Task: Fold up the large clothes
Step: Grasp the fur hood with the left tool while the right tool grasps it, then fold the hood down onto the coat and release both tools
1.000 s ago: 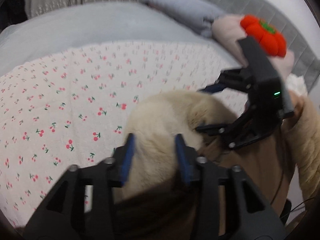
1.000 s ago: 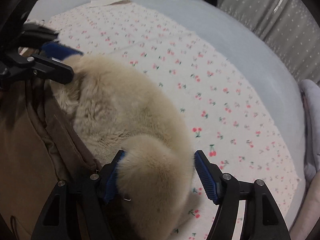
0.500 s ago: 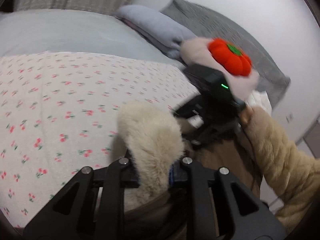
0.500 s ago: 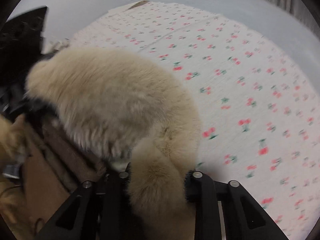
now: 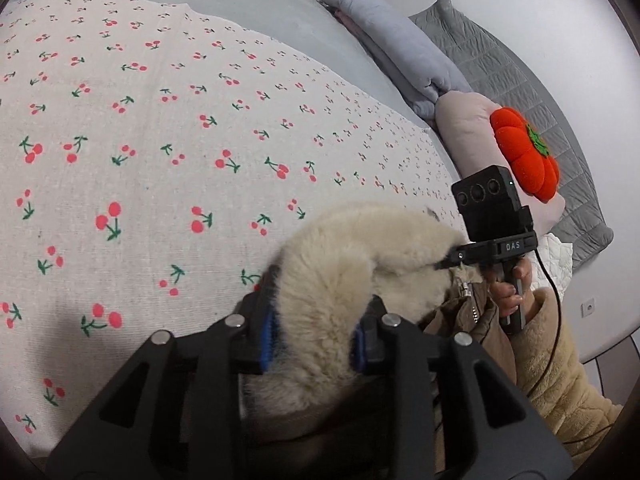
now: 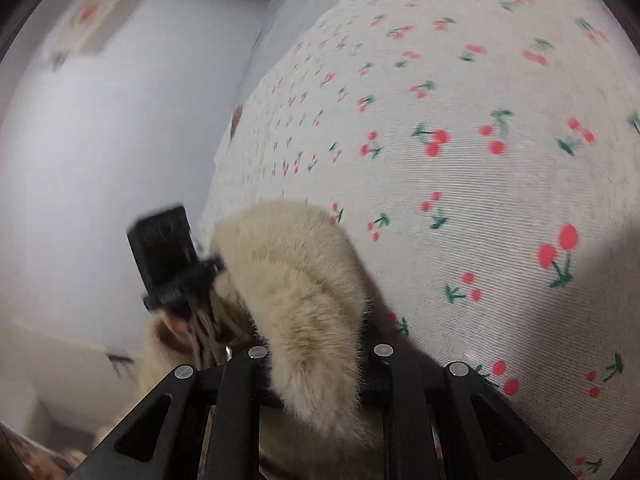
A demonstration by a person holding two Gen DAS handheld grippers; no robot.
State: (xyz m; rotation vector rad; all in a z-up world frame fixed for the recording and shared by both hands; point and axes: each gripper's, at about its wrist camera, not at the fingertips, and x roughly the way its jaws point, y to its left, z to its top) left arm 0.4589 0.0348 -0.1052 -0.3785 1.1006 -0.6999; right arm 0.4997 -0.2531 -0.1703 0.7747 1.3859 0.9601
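Left gripper (image 5: pixel 316 332): you're easing it open — fur collar (image 5: pixel 360 256) lying between its fingers, lower centre.
Right gripper (image 6: pixel 316 364): you're closing it — pinching that collar.

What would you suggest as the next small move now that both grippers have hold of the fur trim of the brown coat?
Probably carry the fur trim out over the cherry-print sheet and lay it flat. The left gripper, whose jaws are opening, and the right gripper, whose jaws are closing, each have it between them, while the brown coat hangs bunched at the bed's edge.
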